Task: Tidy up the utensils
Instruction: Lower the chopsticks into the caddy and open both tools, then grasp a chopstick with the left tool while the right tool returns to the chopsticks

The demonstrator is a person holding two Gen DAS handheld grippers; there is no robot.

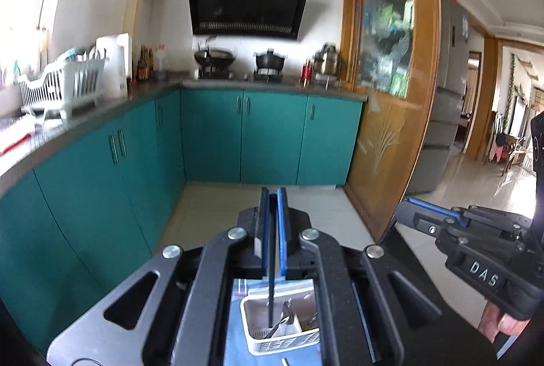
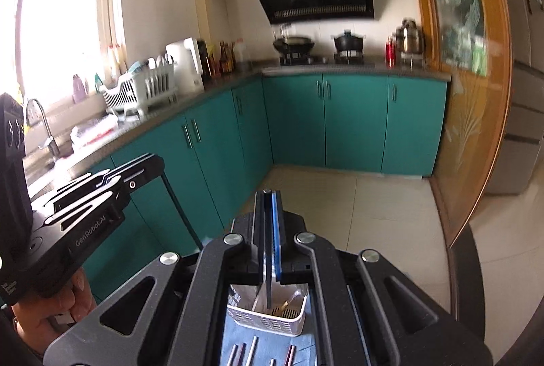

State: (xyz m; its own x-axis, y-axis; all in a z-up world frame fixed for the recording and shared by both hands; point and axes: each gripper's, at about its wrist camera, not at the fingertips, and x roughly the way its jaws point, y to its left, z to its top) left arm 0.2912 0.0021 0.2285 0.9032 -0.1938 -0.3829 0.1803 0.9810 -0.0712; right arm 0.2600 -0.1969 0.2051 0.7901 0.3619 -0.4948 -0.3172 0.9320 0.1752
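Left gripper (image 1: pixel 272 196) — clenched on a black chopstick (image 1: pixel 271 298), its tip in the white utensil basket (image 1: pixel 258 344). Right gripper (image 2: pixel 268 196) — likewise clenched on a chopstick (image 2: pixel 269 291). Risk: thin sticks pivoting or slipping mid-carry, missing the basket.

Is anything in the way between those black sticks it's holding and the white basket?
Nothing visible does. The left chopstick and the right chopstick both line up over the open basket, with only the utensils already inside near them.
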